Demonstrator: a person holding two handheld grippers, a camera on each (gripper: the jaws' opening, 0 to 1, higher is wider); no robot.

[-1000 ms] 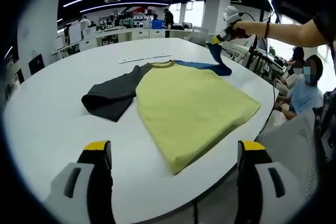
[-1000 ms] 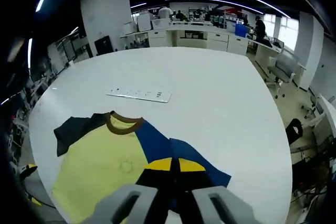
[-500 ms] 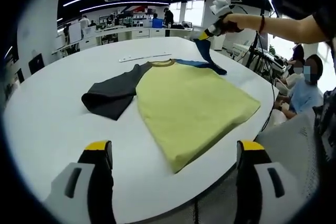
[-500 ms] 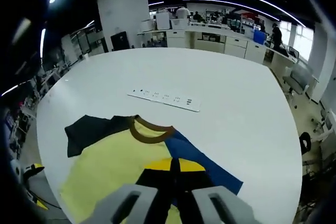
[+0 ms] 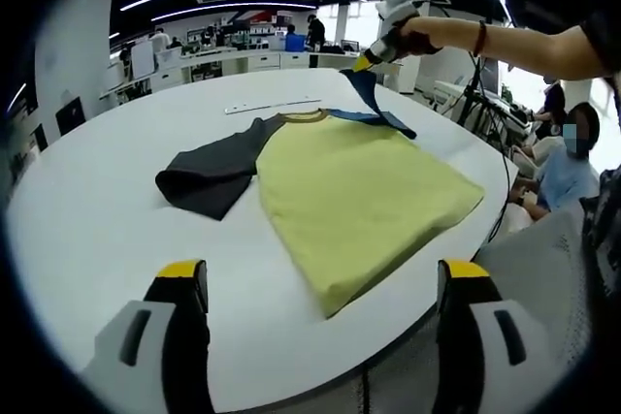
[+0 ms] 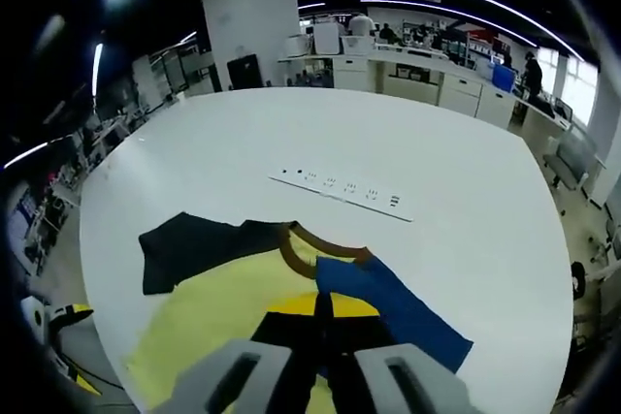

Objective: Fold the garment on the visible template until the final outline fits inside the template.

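Observation:
A yellow T-shirt point(image 5: 361, 193) with a brown collar point(image 5: 303, 116) lies flat on the white table point(image 5: 87, 210). Its dark grey sleeve point(image 5: 211, 171) spreads out to the left. My right gripper point(image 5: 365, 63) is shut on the blue sleeve point(image 5: 374, 104) and holds it up above the shirt's far side. In the right gripper view the blue sleeve point(image 6: 393, 312) runs up into the shut yellow tips of my right gripper point(image 6: 322, 307), with the yellow body point(image 6: 218, 322) and grey sleeve point(image 6: 189, 244) below. My left gripper point(image 5: 320, 273) stands open at the near table edge, with nothing between its fingers.
A white ruler-like strip point(image 6: 347, 191) lies on the table beyond the collar. A seated person point(image 5: 568, 167) is at the right beside the table. Desks and standing people fill the far background.
My right gripper has carried the blue sleeve up and leftward, over the shirt toward the collar. The left gripper has stayed put.

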